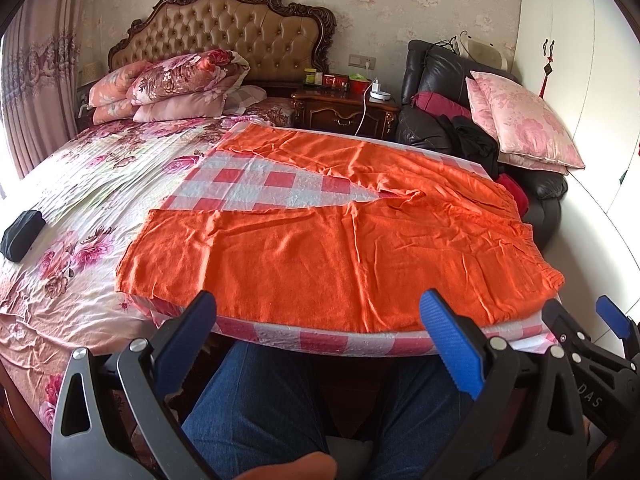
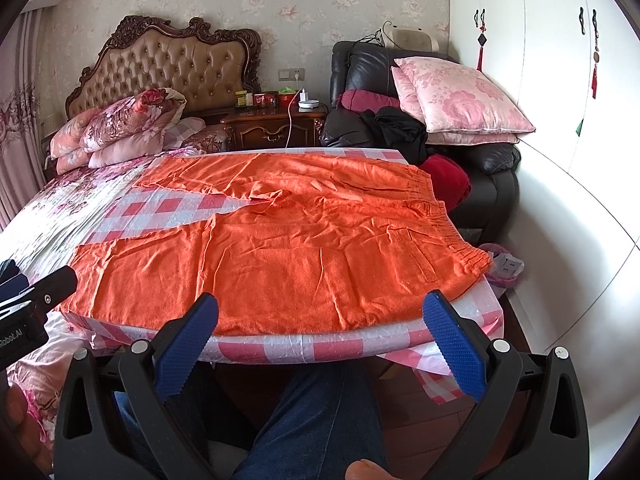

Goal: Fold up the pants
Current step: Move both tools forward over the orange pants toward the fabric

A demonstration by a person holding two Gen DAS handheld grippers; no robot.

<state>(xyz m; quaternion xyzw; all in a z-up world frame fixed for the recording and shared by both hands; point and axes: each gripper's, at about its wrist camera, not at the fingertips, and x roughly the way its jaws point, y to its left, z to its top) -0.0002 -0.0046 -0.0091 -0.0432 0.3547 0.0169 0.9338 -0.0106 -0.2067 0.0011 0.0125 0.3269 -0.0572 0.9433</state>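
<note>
Both grippers' fingers (image 1: 188,340) just short of pants (image 1: 328,248)

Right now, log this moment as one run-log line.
stage: pre-grasp | orange pants: flat, unfolded, legs apart | left gripper: open, empty | right gripper: open, empty | surface: checkered board
</note>
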